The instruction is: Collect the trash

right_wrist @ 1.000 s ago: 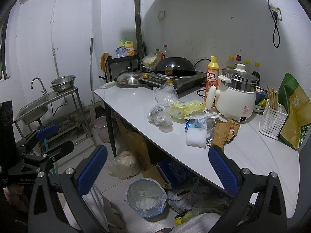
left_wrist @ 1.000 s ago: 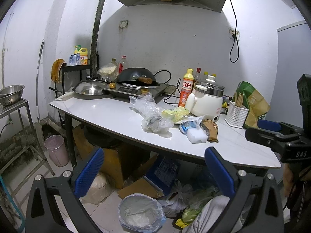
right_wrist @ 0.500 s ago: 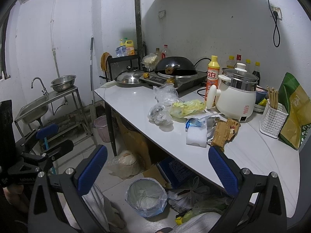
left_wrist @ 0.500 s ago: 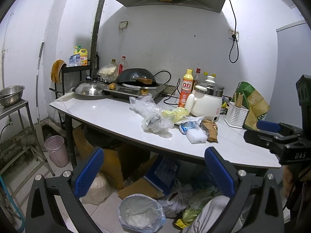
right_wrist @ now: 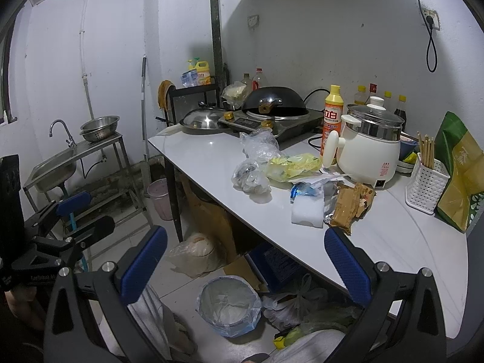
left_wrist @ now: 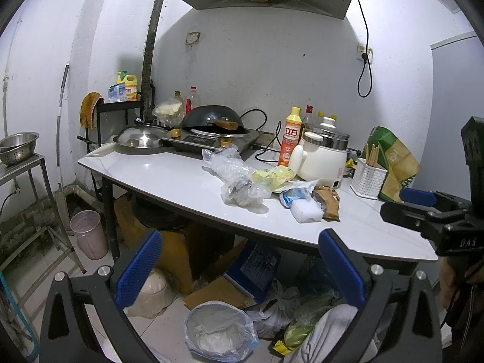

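Observation:
Trash lies on the white table: crumpled clear plastic bags, a yellow wrapper, a blue wrapper, a white foam block and a brown snack wrapper. A bin lined with a blue bag stands on the floor below. My left gripper is open and empty, back from the table. My right gripper is open and empty too.
A wok on a cooker, a pan lid, a detergent bottle, a white electric pot, a chopstick holder and a green bag sit on the table. A steel sink stand is at left. Bags and boxes lie under the table.

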`<move>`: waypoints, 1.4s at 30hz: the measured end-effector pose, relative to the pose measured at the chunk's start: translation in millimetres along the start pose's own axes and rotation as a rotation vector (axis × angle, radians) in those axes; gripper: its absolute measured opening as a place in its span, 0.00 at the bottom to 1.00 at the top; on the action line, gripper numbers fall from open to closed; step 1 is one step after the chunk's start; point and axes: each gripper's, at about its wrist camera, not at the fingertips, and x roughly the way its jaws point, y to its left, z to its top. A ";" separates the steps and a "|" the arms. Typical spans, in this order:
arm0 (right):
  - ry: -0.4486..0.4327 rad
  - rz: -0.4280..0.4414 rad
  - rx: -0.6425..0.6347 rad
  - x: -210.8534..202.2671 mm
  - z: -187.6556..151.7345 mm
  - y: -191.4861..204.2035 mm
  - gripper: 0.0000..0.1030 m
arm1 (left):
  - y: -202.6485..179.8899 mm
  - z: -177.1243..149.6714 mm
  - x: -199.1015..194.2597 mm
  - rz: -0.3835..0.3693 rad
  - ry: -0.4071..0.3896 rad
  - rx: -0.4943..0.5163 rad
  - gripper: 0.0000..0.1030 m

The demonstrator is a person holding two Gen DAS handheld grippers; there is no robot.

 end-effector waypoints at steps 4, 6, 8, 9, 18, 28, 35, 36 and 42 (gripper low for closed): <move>0.005 0.001 0.001 1.5 -0.7 0.4 1.00 | 1.1 -1.0 0.5 0.002 0.003 0.003 1.00; 0.007 0.002 0.002 2.8 -1.0 -0.9 1.00 | 2.2 -1.6 3.7 0.007 0.011 0.002 1.00; 0.011 -0.001 0.004 5.5 -1.1 -3.3 1.00 | 6.0 -1.4 8.3 0.015 0.021 -0.006 1.00; 0.013 -0.004 0.006 7.4 -0.8 -5.7 1.00 | 6.2 -0.8 11.2 0.018 0.024 -0.008 1.00; 0.025 -0.039 0.053 33.1 4.2 -38.3 1.00 | 21.9 10.1 53.0 0.006 0.079 -0.036 1.00; 0.050 -0.104 0.120 77.7 8.3 -88.3 1.00 | 23.3 28.7 127.9 -0.040 0.135 -0.015 1.00; 0.059 -0.134 0.167 104.5 9.1 -120.1 1.00 | 16.2 45.1 176.4 -0.092 0.152 -0.011 1.00; 0.062 -0.136 0.172 107.5 8.9 -123.5 1.00 | 14.7 47.1 184.2 -0.100 0.156 -0.007 0.98; 0.074 -0.150 0.190 126.6 6.9 -142.9 1.00 | 8.2 58.8 227.1 -0.129 0.183 0.008 0.92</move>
